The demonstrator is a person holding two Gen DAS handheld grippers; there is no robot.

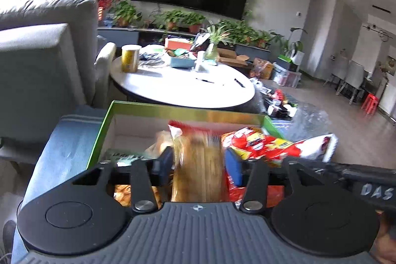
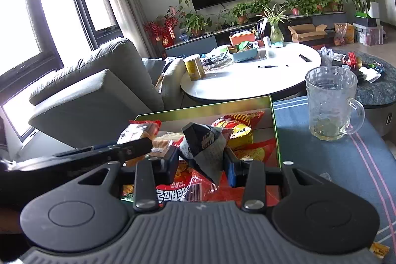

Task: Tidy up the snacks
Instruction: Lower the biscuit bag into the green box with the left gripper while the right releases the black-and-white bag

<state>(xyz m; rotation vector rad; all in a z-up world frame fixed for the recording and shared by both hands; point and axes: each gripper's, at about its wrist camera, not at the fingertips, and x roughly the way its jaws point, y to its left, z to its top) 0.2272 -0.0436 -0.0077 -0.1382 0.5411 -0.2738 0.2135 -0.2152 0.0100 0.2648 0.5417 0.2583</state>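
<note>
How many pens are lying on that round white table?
2. A thin pen lies near the middle of the white round table; a thicker black pen lies nearer its right edge. The clutter at the back may hide more.

Daylight floods from the windows (image 2: 37, 16), blowing out the tabletop (image 1: 183, 88). The packet (image 1: 198, 165) is motion-blurred; fisheye bends the edges.

Left tongs (image 1: 198, 160) straddle a blurred tan snack packet (image 1: 198, 165) over the green box (image 1: 173, 113)
</note>
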